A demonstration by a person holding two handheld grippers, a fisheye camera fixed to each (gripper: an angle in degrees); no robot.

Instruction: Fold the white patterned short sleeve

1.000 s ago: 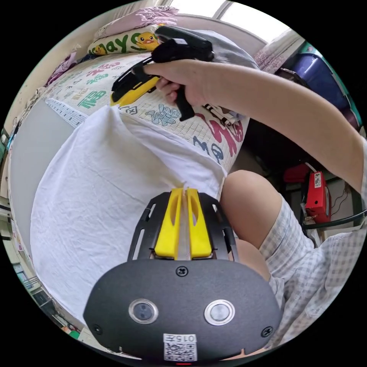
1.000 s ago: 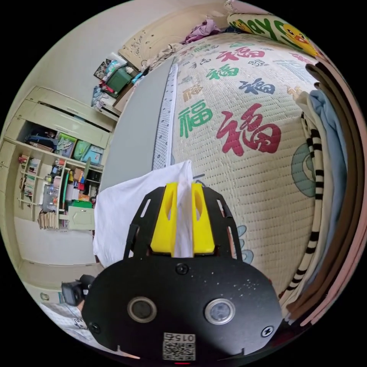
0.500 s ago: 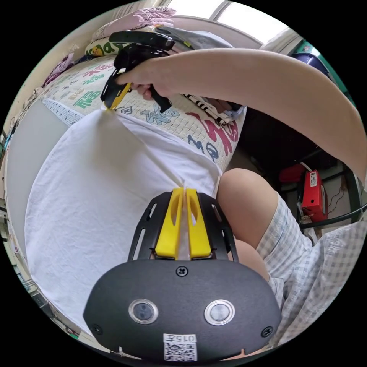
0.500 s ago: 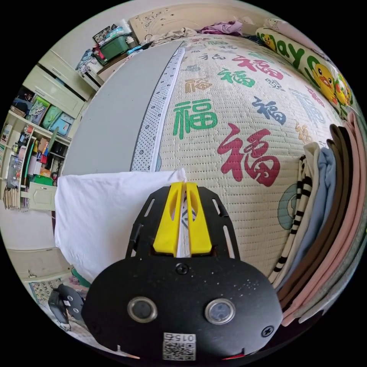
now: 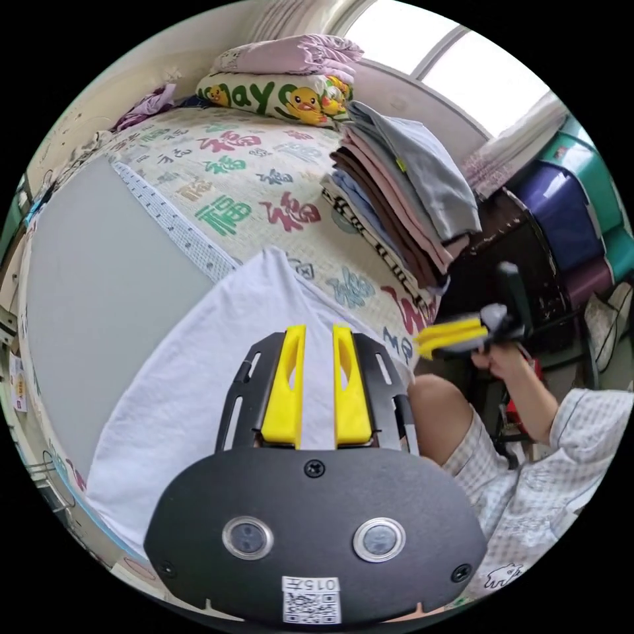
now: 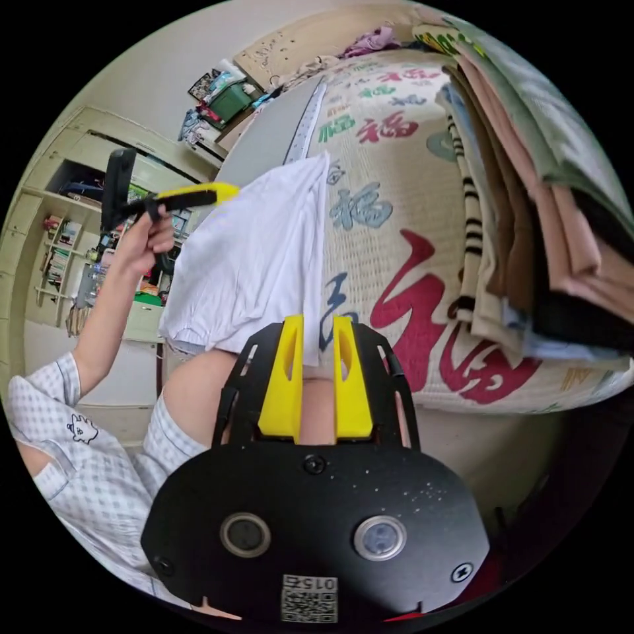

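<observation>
The white short sleeve shirt (image 5: 218,356) lies flat on the bed's patterned mat, one corner pointing toward the pillows. My left gripper (image 5: 319,330) hovers over it, open, with nothing between its jaws. In the right gripper view the shirt (image 6: 251,264) reaches the bed's near edge, above the person's knee. My right gripper (image 6: 318,320) is open at that edge, the shirt's hem just behind its jaws and not pinched. Each gripper is visible from the other, held in a hand: the right gripper (image 5: 449,337) off the bed's side, the left gripper (image 6: 191,195) above the shirt.
A tall stack of folded clothes (image 5: 403,198) stands on the mat beside the shirt, close to my right gripper in its own view (image 6: 528,218). Pillows (image 5: 277,92) sit at the bed's far end. Grey sheet (image 5: 99,264) lies beyond the mat. Shelves (image 6: 66,264) line the wall.
Both grippers were shut on the shirt's corners; now both have opened, let go and pulled back. The shirt rests on the mat, and the right hand has drawn off the bed's side.
</observation>
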